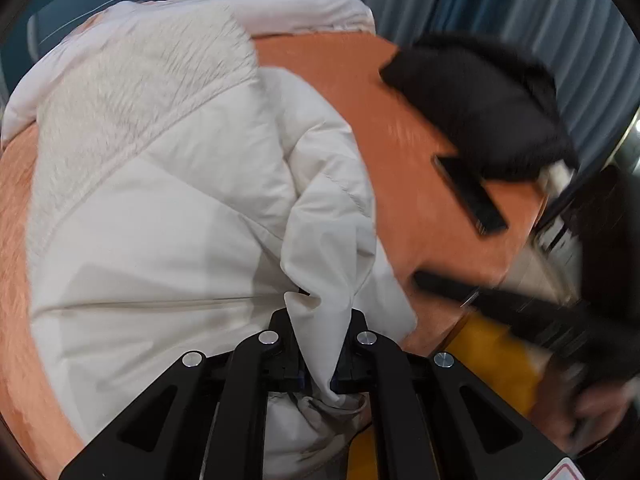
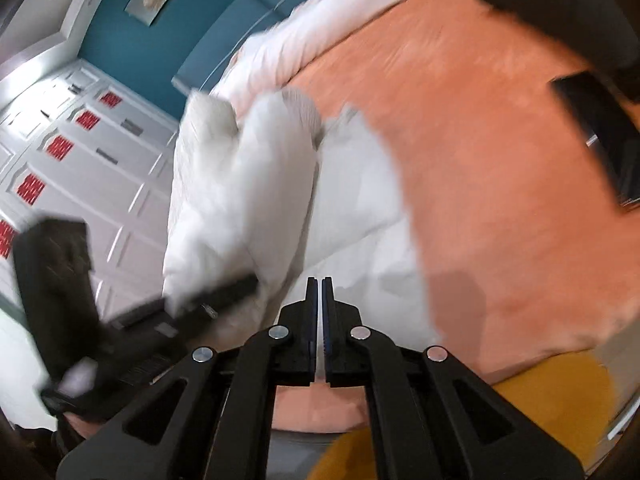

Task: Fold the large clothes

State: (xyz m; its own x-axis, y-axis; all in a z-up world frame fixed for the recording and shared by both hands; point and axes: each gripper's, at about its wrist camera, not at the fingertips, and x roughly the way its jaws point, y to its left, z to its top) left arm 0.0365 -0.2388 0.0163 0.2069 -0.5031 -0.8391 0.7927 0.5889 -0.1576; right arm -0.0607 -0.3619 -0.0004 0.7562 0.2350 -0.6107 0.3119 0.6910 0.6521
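To your right the orange bedsheet (image 2: 480, 160) lies bare; the white jacket (image 1: 180, 200) fills the left, a phone (image 1: 470, 194) and black garment (image 1: 480, 108) block far right.

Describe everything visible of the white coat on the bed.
The white coat is a puffy, quilted garment with a fuzzy fleece-like lining or collar panel. It lies crumpled on the orange bedspread. The left gripper pinches a bunched fold of it; the right gripper is shut, holding nothing.
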